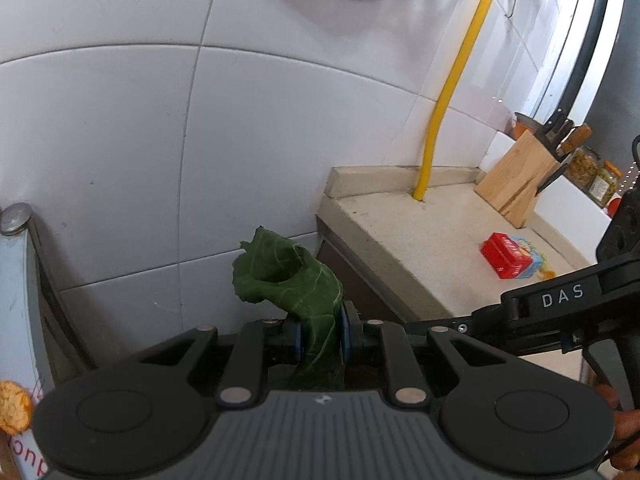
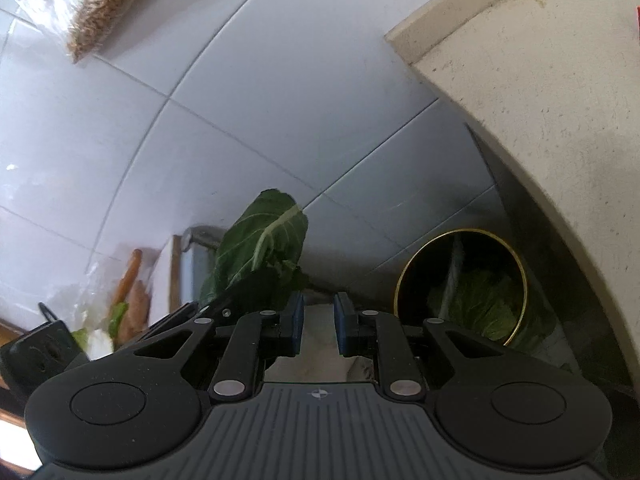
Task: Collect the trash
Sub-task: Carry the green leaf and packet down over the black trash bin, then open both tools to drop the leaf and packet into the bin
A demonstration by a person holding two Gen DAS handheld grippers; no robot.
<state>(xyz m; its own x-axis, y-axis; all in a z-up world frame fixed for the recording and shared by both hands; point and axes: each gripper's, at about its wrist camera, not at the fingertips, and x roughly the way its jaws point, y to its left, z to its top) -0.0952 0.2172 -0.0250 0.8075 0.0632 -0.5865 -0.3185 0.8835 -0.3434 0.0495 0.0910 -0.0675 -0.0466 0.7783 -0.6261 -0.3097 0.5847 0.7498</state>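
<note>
A dark green leaf (image 1: 294, 280) stands curled upward between the blue pads of my left gripper (image 1: 320, 340), which is shut on its lower part. The right wrist view shows the same leaf (image 2: 264, 240) at the left, in front of the tiled wall. My right gripper (image 2: 319, 320) has a narrow gap between its blue pads (image 2: 296, 320) and nothing in it. To its right, under the counter edge, stands a dark bin with a gold rim (image 2: 516, 264); pale green leaves (image 2: 480, 308) lie inside. The right tool's black body (image 1: 560, 300) reaches in from the right in the left wrist view.
A beige stone counter (image 1: 400, 236) carries a red packet (image 1: 505, 255), a wooden knife block (image 1: 520, 176) and jars (image 1: 584, 164). A yellow pipe (image 1: 452, 92) runs up the white tiled wall. A clear bag of vegetables (image 2: 120, 304) sits low at the left.
</note>
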